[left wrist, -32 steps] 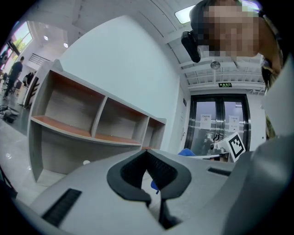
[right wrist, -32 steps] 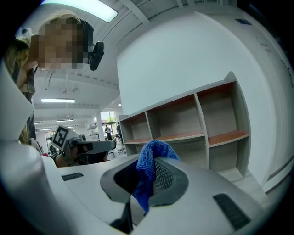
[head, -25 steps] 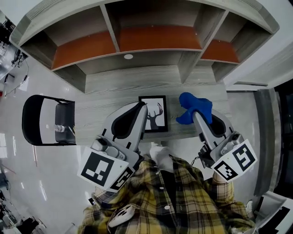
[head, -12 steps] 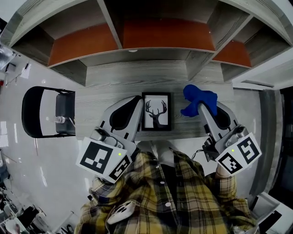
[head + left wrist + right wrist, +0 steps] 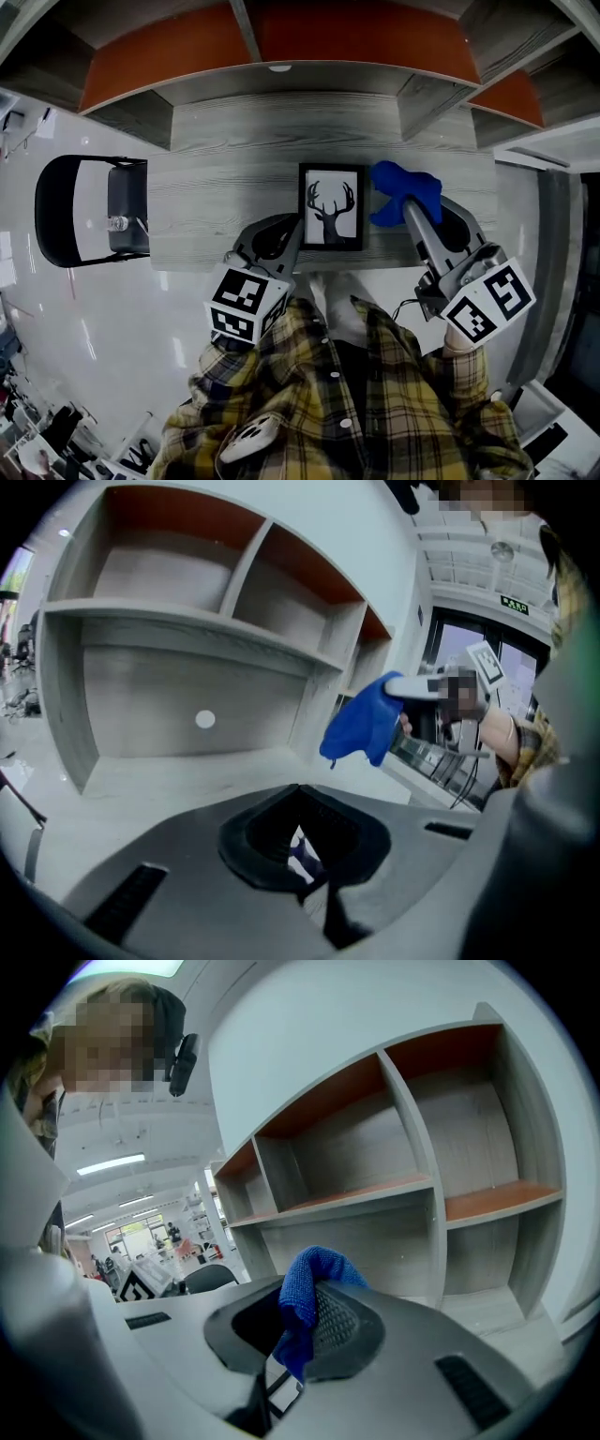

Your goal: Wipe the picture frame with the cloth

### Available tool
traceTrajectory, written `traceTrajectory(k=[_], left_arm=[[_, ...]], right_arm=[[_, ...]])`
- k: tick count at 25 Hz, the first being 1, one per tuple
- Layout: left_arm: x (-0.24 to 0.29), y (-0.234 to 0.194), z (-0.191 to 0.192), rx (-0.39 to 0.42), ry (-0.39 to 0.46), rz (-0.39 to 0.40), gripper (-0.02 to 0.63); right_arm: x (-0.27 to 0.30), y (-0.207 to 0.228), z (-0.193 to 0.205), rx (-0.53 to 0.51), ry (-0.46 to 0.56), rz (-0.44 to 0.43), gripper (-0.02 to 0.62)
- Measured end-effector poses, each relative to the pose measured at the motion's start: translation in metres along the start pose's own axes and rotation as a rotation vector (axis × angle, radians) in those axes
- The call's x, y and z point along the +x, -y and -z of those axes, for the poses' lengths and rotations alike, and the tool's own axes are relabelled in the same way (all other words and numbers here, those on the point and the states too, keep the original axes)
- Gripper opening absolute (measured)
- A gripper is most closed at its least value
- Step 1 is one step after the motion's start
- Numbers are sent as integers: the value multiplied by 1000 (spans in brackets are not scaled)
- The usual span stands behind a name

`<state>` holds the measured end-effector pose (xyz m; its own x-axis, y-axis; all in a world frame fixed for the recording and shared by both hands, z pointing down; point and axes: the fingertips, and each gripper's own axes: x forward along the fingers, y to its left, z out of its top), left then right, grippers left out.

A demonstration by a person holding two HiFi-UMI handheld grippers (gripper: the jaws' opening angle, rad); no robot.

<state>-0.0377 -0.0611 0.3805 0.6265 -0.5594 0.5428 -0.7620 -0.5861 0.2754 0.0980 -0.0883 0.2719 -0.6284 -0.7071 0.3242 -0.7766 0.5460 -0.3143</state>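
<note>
The black picture frame (image 5: 331,206) with a deer print lies flat on the grey desk (image 5: 225,178), near its front edge. My right gripper (image 5: 403,204) is shut on the blue cloth (image 5: 401,191), which hangs right beside the frame's upper right edge. In the right gripper view the cloth (image 5: 305,1290) is bunched between the jaws (image 5: 295,1335). My left gripper (image 5: 289,227) sits at the frame's lower left side, jaws together with nothing held. In the left gripper view (image 5: 314,885) a bit of the print shows below the jaws, and the cloth (image 5: 366,719) hangs ahead.
A shelf unit (image 5: 281,56) with orange back panels rises at the desk's rear. A black chair (image 5: 84,211) stands left of the desk, with a bottle (image 5: 116,223) on it. The floor lies beyond the desk's left and right ends.
The right gripper has brought the cloth up against the frame's right side. The left gripper has drawn back and turned steeper near the frame's lower left. The head view has shifted forward.
</note>
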Motion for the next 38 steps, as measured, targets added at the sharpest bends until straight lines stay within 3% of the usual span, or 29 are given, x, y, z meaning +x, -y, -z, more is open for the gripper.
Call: traceTrajectory(k=[7, 13, 19, 28, 38], left_arm=[[24, -5, 90, -26, -204, 64, 6], [40, -12, 132, -57, -300, 65, 9], [50, -20, 167, -110, -391, 37, 74], [61, -10, 184, -162, -453, 61, 97], [68, -13, 191, -276, -482, -37, 97]], right_arm=[[22, -5, 34, 49, -56, -19, 43], [33, -6, 51, 74, -89, -25, 43], [34, -4, 56, 90, -89, -16, 43], [17, 8, 49, 108, -69, 25, 43], [9, 14, 48, 118, -59, 39, 43]])
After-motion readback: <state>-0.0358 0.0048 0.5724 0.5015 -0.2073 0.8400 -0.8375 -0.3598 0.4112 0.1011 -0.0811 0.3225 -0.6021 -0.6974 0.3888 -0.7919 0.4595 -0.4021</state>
